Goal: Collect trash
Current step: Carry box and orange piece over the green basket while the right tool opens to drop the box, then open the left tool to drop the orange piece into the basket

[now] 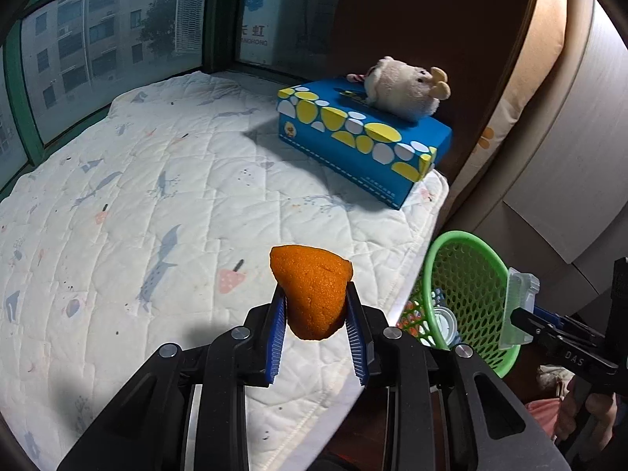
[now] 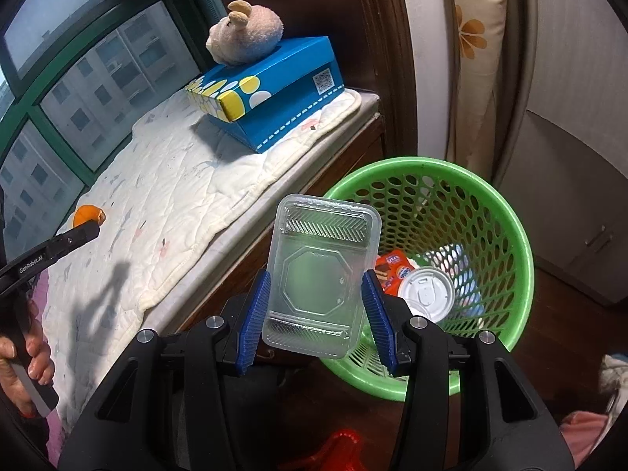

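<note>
My left gripper [image 1: 314, 302] is shut on an orange peel [image 1: 312, 290] and holds it above the quilted window-seat mat [image 1: 157, 180]. The peel also shows in the right wrist view [image 2: 88, 215]. My right gripper [image 2: 318, 294] is shut on a clear plastic tray [image 2: 320, 274] and holds it over the near rim of the green mesh waste basket [image 2: 490, 212]. The basket also shows in the left wrist view [image 1: 467, 274], at the right of the mat, with the tray [image 1: 518, 306] at its far rim. A white cup lid [image 2: 426, 294] and an orange wrapper [image 2: 392, 269] lie inside the basket.
A blue tissue box [image 2: 274, 90] with a plush pig [image 2: 245, 31] on top sits at the mat's far end by the window. A dark wooden ledge [image 2: 337, 165] runs under the mat. A curtain [image 2: 475, 39] and white cabinet [image 2: 569, 196] stand behind the basket. A red object [image 2: 337, 451] lies on the floor.
</note>
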`<action>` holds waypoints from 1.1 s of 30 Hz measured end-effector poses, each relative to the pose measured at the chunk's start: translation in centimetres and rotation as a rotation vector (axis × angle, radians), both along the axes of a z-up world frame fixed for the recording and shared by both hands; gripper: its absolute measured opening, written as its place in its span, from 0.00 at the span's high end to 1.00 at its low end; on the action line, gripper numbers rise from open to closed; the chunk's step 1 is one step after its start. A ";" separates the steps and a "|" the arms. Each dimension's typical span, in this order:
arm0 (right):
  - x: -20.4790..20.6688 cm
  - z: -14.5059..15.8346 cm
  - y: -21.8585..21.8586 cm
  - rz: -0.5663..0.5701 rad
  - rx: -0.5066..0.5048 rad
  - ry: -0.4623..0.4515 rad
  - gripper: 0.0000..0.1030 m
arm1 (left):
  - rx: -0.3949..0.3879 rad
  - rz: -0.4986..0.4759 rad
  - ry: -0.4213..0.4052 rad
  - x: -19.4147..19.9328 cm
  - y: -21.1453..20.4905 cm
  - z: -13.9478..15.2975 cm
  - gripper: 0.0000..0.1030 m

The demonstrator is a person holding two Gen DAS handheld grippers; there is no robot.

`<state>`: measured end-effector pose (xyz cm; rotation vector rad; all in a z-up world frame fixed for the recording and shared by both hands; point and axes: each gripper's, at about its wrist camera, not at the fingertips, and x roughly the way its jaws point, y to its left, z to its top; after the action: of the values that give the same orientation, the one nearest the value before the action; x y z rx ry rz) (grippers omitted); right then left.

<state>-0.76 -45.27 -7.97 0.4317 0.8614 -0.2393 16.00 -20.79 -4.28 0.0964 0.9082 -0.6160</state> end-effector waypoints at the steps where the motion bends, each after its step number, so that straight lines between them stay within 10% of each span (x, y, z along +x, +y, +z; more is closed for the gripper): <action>1: -0.1 -0.1 -0.2 -0.001 -0.001 0.003 0.53 | -0.002 -0.011 0.002 -0.3 -0.5 0.1 0.73; 33: -4.6 -1.1 -6.5 -0.144 -0.027 0.030 0.37 | 0.014 -0.299 0.055 -6.7 -15.2 -0.3 0.73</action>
<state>-5.32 -51.81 -9.03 0.4665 0.8563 -0.3907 9.34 -35.97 -4.61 0.2314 0.9591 -0.8937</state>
